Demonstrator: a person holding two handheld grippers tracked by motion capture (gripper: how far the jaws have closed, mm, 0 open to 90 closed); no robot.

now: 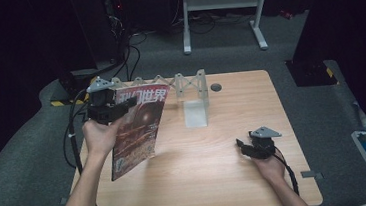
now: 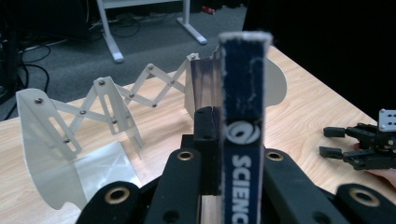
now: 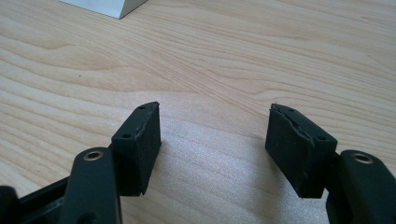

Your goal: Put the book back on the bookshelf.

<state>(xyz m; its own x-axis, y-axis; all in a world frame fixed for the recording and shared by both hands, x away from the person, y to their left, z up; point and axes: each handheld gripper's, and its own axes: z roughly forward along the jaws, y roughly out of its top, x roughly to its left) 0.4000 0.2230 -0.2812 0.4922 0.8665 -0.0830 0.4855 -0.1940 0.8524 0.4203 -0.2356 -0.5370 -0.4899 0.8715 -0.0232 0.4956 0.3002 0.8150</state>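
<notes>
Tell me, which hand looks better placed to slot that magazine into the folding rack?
Probably the left. The left gripper is clamped on the magazine, holding it upright beside the rack. The right gripper rests open on the table, nearer the person.

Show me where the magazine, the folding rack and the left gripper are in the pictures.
magazine [image 1: 140, 129]: high view, middle of the front cover.
folding rack [image 1: 189, 85]: high view, on its crossed slats.
left gripper [image 2: 218, 140]: left gripper view, where the jaws clamp the spine.
</notes>
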